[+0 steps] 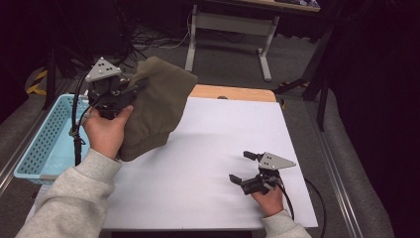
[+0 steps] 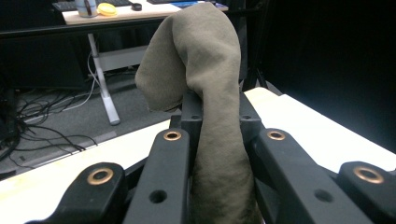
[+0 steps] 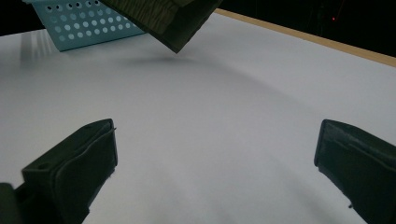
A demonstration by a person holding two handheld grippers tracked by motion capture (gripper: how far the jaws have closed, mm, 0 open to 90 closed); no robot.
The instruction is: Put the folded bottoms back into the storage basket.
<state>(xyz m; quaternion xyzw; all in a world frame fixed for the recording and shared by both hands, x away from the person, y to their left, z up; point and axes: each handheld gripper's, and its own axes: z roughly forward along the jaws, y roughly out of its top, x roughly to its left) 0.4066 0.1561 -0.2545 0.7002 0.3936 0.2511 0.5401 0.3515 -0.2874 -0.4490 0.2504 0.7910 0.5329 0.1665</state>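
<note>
An olive-green folded cloth (image 1: pixel 156 106) hangs in the air over the table's left side, held up by my left gripper (image 1: pixel 133 90), which is shut on its upper edge. In the left gripper view the cloth (image 2: pixel 210 93) rises between the two black jaws and flops over their tips. In the right gripper view a corner of the cloth (image 3: pixel 173 21) hangs above the white surface. My right gripper (image 1: pixel 242 167) rests low near the front right of the table, open, nothing between its jaws.
A light blue perforated basket (image 1: pixel 47 141) sits off the table's left edge; its wall (image 3: pixel 79 25) also appears in the right gripper view. The white table sheet (image 1: pixel 218 148) covers a wooden top. Behind stand a desk frame (image 1: pixel 233 29) and floor cables.
</note>
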